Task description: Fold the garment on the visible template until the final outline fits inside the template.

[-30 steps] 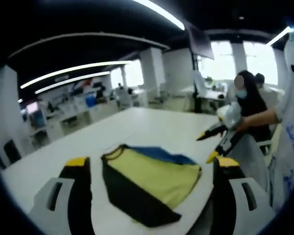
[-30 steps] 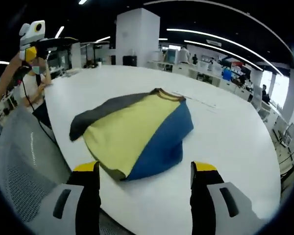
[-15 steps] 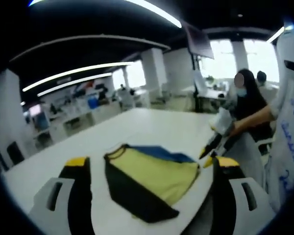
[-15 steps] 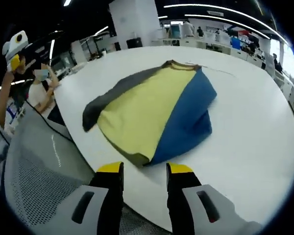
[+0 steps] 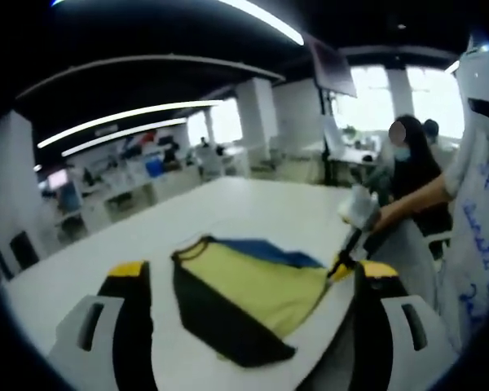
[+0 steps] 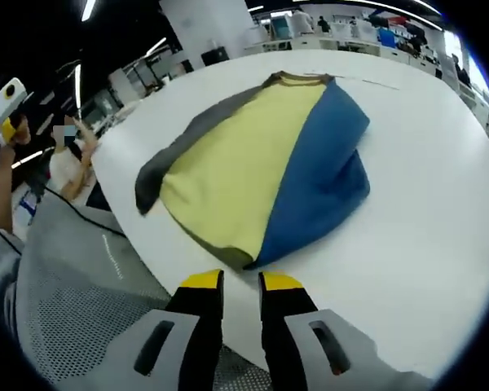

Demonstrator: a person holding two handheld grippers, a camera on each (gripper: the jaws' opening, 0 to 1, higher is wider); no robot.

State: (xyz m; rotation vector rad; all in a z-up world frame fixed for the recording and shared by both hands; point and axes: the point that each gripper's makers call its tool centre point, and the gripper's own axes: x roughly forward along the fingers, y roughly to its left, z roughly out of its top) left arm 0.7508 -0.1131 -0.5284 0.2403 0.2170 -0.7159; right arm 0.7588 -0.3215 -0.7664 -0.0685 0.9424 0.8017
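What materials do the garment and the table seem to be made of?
The garment looks like soft matte fabric, probably knit: it lies limp in rounded folds, with yellow, blue and dark panels. The table looks like smooth white laminate or painted board with a slight sheen; the exact material cannot be told.

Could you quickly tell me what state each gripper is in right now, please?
Left gripper: open, jaws wide apart, holding nothing.
Right gripper: jaws nearly shut at the garment's near edge; whether it grips cloth cannot be told.
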